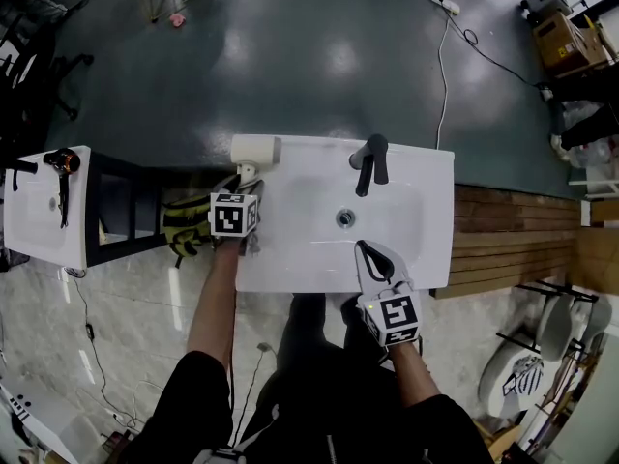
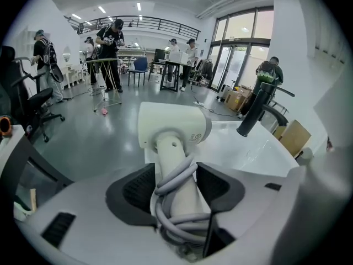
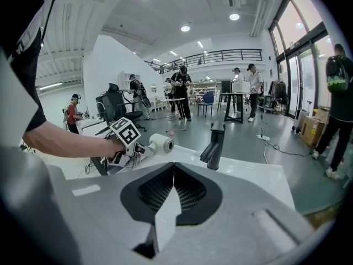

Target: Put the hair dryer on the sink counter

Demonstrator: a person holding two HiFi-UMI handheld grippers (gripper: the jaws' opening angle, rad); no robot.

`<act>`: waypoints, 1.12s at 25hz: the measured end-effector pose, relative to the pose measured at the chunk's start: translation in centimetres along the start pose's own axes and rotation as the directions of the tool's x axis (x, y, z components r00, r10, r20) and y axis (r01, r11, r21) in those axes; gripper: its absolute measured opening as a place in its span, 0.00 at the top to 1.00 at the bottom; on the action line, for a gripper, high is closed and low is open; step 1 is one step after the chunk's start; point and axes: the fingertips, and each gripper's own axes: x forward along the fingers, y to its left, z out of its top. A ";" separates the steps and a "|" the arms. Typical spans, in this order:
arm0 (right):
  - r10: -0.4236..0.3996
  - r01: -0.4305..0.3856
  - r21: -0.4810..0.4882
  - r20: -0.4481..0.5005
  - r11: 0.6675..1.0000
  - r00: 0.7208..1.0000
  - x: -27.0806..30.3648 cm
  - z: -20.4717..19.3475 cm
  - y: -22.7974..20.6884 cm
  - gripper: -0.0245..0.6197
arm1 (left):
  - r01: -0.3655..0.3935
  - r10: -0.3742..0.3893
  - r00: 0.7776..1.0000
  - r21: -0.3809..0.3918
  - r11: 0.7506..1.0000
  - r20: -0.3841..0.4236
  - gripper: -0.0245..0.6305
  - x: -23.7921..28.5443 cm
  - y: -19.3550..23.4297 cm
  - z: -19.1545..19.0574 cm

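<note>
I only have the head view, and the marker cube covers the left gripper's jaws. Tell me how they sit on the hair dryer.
Observer: In the left gripper view, the left gripper has its jaws apart on either side of the handle of the hair dryer. The pads look just clear of it, though it is close.
Operator: Report what's on that handle.
Observer: A grey cord is wound round it in several loops.
Operator: Now check the right gripper.
Observer: The right gripper view shows the right gripper with its jaws together and nothing between them.
</note>
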 end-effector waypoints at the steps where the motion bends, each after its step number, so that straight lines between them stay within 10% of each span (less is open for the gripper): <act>1: 0.001 -0.001 -0.002 0.001 1.000 1.000 -0.1 0.0 0.1 0.95 | -0.002 0.002 1.000 0.003 1.000 0.001 0.63 -0.1 0.0 0.0; 19: 0.053 -0.050 -0.046 0.083 0.998 0.995 -2.0 3.1 2.1 0.95 | -0.050 0.053 0.991 -0.027 0.998 0.126 0.63 -6.9 -0.7 1.2; 28: 0.079 -0.065 -0.092 0.158 0.994 0.984 -3.4 6.6 2.0 0.95 | -0.071 0.074 0.981 -0.024 0.997 0.182 0.80 -10.4 -2.8 1.1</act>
